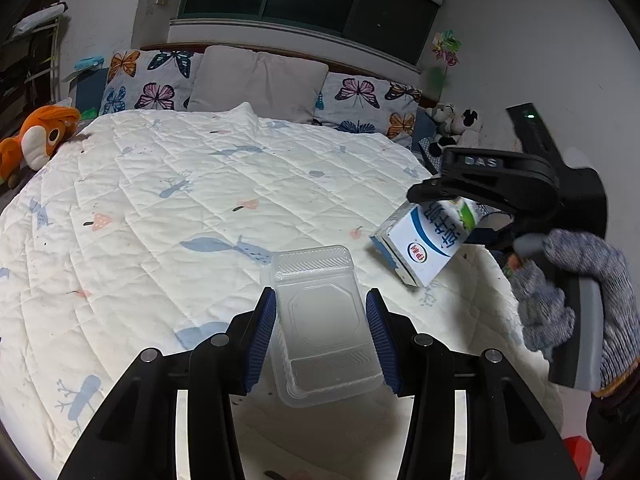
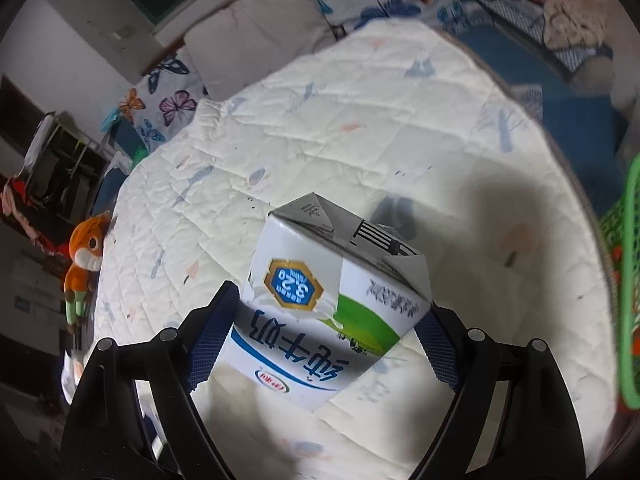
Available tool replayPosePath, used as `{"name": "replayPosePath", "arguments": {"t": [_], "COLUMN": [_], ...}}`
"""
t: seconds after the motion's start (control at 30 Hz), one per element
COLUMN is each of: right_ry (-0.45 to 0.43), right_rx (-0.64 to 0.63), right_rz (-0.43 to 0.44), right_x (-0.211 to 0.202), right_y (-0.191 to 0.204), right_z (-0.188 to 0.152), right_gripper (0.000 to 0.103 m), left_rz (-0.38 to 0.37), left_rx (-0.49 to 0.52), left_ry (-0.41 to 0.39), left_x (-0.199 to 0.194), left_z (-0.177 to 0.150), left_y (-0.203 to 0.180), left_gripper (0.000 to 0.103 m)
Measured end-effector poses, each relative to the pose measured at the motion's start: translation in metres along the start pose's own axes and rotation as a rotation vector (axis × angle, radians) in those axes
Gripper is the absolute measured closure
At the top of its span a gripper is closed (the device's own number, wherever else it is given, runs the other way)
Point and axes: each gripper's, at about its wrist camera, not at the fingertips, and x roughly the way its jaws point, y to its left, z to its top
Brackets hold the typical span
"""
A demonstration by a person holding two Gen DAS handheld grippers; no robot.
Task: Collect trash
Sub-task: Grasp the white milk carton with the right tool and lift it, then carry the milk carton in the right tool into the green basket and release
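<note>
Already both grippers carry trash above the quilted bed (image 1: 168, 200): left gripper (image 1: 321, 334) pinches a clear plastic container (image 1: 320, 320) at lower centre; right gripper (image 2: 326, 332) clamps a tilted milk carton (image 2: 320, 312), which may slip.

A clear plastic container (image 1: 326, 324), shallow and empty, with an octagon embossed in its base, sits lengthwise between the blue pads of the left tool (image 1: 322, 334), tipped up toward the camera above the bed. A white milk carton (image 2: 324, 312) with blue lettering and a green patch sits tilted, its print upside down, between the pads of the right tool (image 2: 320, 344), folded end pointing away.
</note>
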Motion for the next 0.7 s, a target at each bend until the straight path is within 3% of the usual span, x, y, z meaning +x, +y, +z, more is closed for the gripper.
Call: {"name": "replayPosePath", "arguments": {"t": [0.37,0.7], "right_ry": [-0.117,-0.167], "right_rx": [-0.102,-0.100], "right_rz": [-0.006,-0.003], "right_x": [-0.050,-0.098], "right_y": [-0.031,-0.078], "right_z": [-0.023,-0.037], "right_gripper": [0.020,0.020], "left_rz": [-0.017,-0.059], "left_rx": [0.037,0.086], "left_ry": [0.003,0.017], "left_x": [0.000,0.006], "left_z": [0.000,0.001], "left_y": [-0.040,-0.087], "left_gripper": [0.058,0.058]}}
